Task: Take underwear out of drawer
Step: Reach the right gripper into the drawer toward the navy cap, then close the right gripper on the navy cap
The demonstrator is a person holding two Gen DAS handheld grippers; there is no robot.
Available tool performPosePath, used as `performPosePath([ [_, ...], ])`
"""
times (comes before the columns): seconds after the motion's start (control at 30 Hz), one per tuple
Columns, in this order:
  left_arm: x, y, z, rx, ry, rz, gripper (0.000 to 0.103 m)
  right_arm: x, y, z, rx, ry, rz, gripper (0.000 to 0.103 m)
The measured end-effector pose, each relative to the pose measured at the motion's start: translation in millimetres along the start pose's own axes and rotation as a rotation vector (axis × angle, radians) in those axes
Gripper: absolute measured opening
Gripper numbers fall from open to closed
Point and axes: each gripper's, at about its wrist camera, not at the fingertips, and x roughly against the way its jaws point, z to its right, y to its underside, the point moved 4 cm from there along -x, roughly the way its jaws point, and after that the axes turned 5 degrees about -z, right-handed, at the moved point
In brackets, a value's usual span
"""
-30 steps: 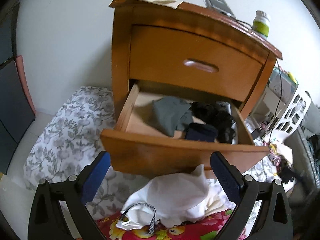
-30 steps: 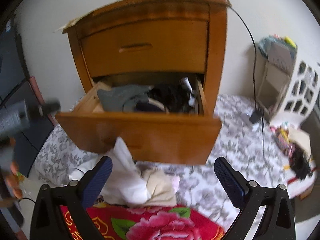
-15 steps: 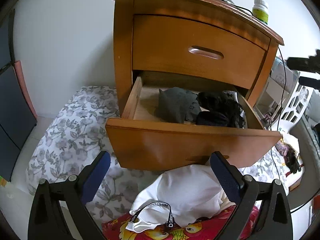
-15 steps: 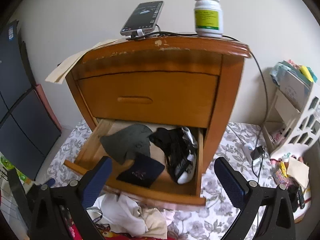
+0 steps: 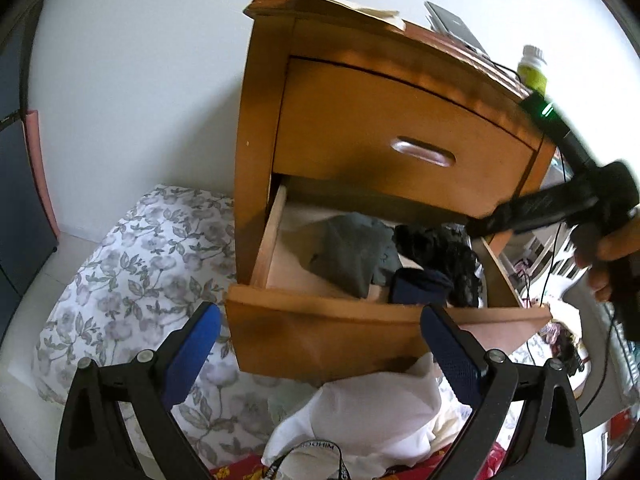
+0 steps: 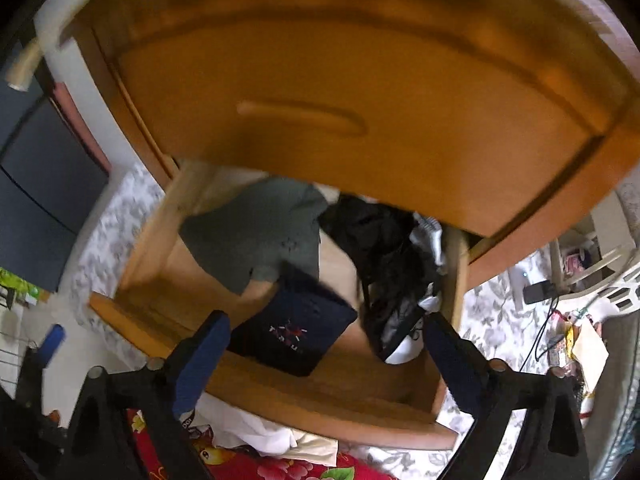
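The nightstand's lower drawer (image 5: 360, 314) stands pulled out. Inside lie a grey-green garment (image 5: 352, 252), a folded navy underwear piece (image 6: 296, 332) with a small red and white logo, and a black bundle (image 6: 384, 256) with white bits. My right gripper (image 6: 326, 322) points steeply down over the drawer (image 6: 320, 412). Its jaws are wide and closing, the navy piece lies below the gap, and the pads touch nothing. A hand (image 5: 612, 244) holds that tool at the right of the left wrist view. My left gripper (image 5: 320, 314) hangs open in front of the drawer, holding nothing.
The upper drawer (image 5: 400, 132) is shut. A phone (image 5: 452, 24), a pill bottle (image 5: 532, 70) and papers sit on top. A pile of white clothes (image 5: 372, 412) lies under the drawer front on floral bedding (image 5: 132, 280). A white rack (image 6: 608, 272) and cables stand to the right.
My right gripper has swung forward and tipped down until it hovers close over the drawer's clothes, and it now shows in the left wrist view. My left gripper has drifted slightly nearer.
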Motion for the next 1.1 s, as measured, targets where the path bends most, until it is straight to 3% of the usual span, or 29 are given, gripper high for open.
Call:
performPosePath([
  [0.17,-4.6,-7.7,-7.1,0.015,0.01,0.018,0.1,-44.8,-6.6,-11.9,0.039,0.035,-0.129,0.083],
  [0.33,-12.2,-6.6,-11.1,0.019,0.029,0.013,0.1,-81.1,-10.5,-20.8,0.067,0.061,-0.223,0.082],
  [0.8,-28.4,2.4,-12.9,0.005,0.059,-0.022,0.1,-137.9,-12.3,-28.3,0.109,0.129,-0.357,0.063],
  [0.97,-30.9,1.8,-16.0,0.017,0.053,-0.027,0.1,-133.1,-12.4,-24.5,0.108,0.127,-0.342,0.035],
  [1.1,-29.8,2.6,-18.1,0.024,0.051,-0.026,0.1,-125.2,-9.2,-19.3,0.103,0.13,-0.318,0.019],
])
